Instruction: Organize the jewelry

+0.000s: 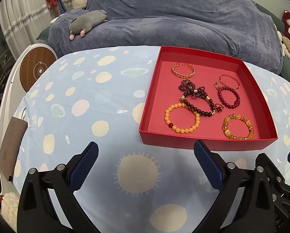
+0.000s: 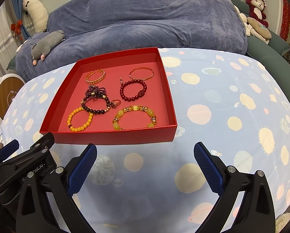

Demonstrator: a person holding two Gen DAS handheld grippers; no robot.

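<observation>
A shallow square red cardboard box [image 2: 113, 136] sits on a table covered with a light blue cloth printed with suns and planets [image 2: 213, 101]. All the jewelry is inside the box. None of it is held.

The left gripper [image 1: 145, 157] has its two blue padded fingers spread wide apart, with nothing between them. The right gripper [image 2: 145, 157] is the same: wide apart and empty. Both hang over the cloth, just in front of the box's near wall.

Inside the box, near the front, lie a round bracelet of smooth orange-yellow beads [image 2: 80, 118] and a chunky bracelet of pale yellow stones with sparkly gold bits [image 2: 134, 117]. Behind them a bracelet of dark brown beads [image 2: 96, 103] lies tangled with a clump of small purple beads [image 2: 95, 91], and it touches the orange-yellow one. A small gold ring with a dark flower [image 2: 114, 103] sits just beside it. Farther back are a dark red bead bracelet [image 2: 133, 92], a thin gold bangle [image 2: 141, 73] and a wide gold chain-link cuff [image 2: 95, 76].

The box lies ahead and to the right of the left gripper, and ahead and a bit to the left of the right gripper (so it is between the two). The pale yellow stone bracelet looks nearest to the right gripper. The orange-yellow one looks closer to the left. The bracelets are round and lie flat, so I think a finger must go down inside the ring to pinch one side.
</observation>
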